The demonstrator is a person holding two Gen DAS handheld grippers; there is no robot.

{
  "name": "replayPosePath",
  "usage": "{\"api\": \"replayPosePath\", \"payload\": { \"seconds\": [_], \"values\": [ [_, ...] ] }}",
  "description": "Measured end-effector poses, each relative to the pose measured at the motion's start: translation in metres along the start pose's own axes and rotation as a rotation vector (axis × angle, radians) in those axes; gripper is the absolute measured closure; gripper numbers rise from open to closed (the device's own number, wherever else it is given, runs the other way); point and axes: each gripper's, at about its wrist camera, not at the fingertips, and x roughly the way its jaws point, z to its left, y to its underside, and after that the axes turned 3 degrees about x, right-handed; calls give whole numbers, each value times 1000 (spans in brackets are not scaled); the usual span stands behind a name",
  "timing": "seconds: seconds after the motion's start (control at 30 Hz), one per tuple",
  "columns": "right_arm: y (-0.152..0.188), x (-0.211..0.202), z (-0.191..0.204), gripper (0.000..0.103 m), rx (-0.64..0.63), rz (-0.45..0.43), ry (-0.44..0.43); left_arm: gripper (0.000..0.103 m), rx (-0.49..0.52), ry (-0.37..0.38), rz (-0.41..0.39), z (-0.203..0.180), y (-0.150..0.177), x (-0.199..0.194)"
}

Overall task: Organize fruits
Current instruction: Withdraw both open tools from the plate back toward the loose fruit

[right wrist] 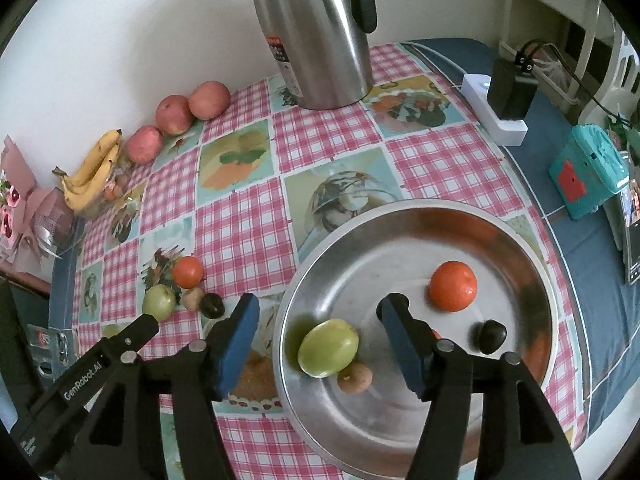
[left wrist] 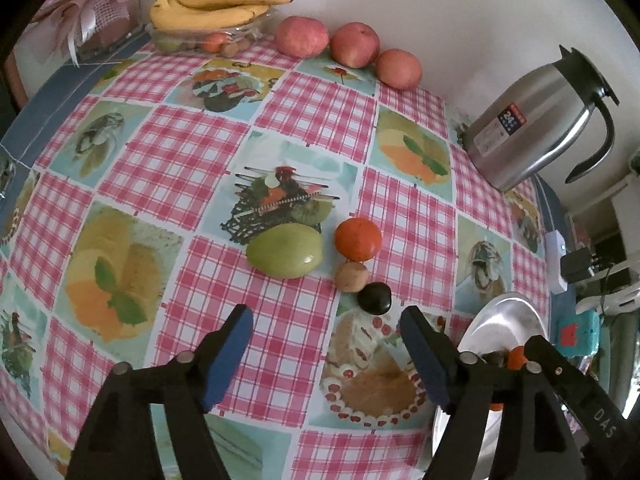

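On the checked tablecloth lie a green fruit (left wrist: 285,251), an orange tangerine (left wrist: 357,239), a small brown fruit (left wrist: 351,276) and a dark fruit (left wrist: 374,298), close together. My left gripper (left wrist: 326,320) is open and empty, just in front of them. A steel bowl (right wrist: 520,248) holds a green fruit (right wrist: 328,347), a tangerine (right wrist: 453,286), a brown fruit (right wrist: 354,377) and a dark fruit (right wrist: 491,336). My right gripper (right wrist: 318,308) is open and empty above the bowl's left rim; the green fruit lies between its fingers. The left gripper's finger (right wrist: 136,330) shows at the left.
Three red apples (left wrist: 354,45) and a glass dish with bananas (left wrist: 218,2) stand along the back wall. A steel thermos jug (right wrist: 316,32) stands at the back. A white power strip (right wrist: 496,112) and a teal box (right wrist: 586,172) lie at the right edge.
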Motion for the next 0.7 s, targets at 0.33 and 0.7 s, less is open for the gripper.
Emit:
{"api": "replayPosePath", "payload": {
  "seconds": [0.33,0.7],
  "values": [
    [0,4,-2,22,-5,4,43,0,51,-74,-17,-4,1,0],
    [2,5,-1,1,-7,-9,64,0,119,-133,-91,-10,1,-7]
  ]
}}
